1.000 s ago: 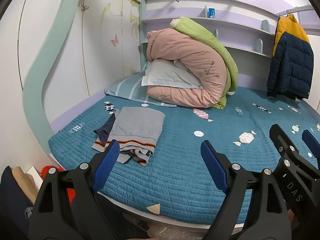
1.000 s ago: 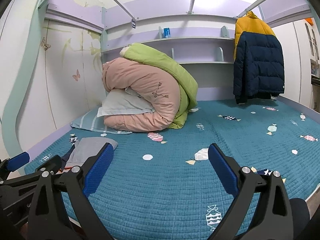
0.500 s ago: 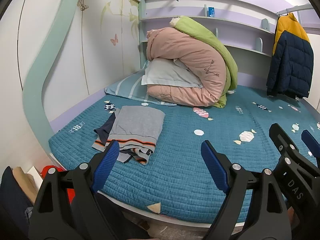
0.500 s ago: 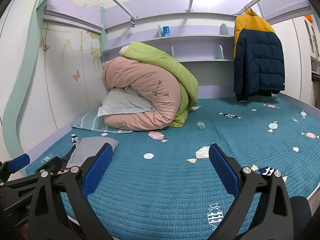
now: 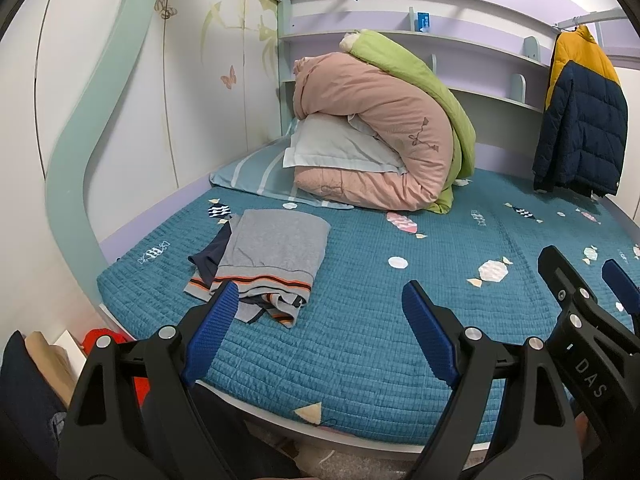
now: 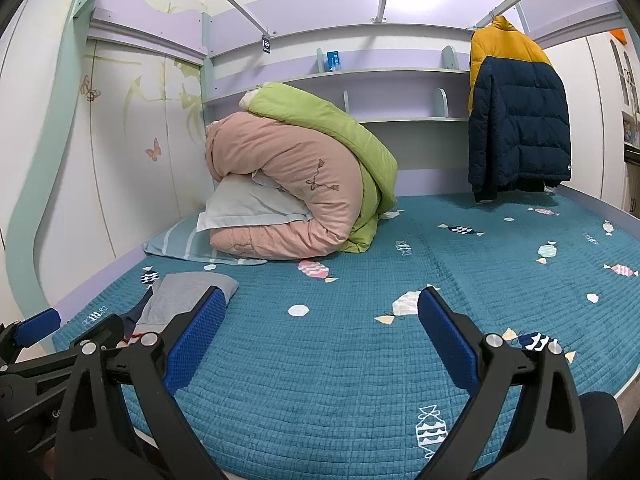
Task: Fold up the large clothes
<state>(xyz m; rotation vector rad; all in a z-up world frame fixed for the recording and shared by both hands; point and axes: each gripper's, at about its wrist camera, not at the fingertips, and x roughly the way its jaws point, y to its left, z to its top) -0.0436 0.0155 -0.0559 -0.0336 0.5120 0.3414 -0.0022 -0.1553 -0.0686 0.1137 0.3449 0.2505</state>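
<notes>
A folded grey garment with orange and dark stripes [image 5: 276, 252] lies on the teal bed cover [image 5: 360, 340], near its front left corner, with a navy piece sticking out on its left. My left gripper [image 5: 320, 320] hangs open just before the bed's front edge, nothing between its blue pads, the garment a little ahead and left of it. My right gripper [image 6: 320, 320] is open too and holds nothing. It shows the same garment [image 6: 180, 300] partly behind its left finger. Each gripper appears at the edge of the other's view.
A rolled pink and green duvet [image 5: 380, 132] with a pillow sits at the back of the bed. A yellow and navy puffer jacket [image 6: 516, 120] hangs at the back right. Red and tan items [image 5: 96, 340] lie beside the bed at lower left. Wall and wardrobe close the left side.
</notes>
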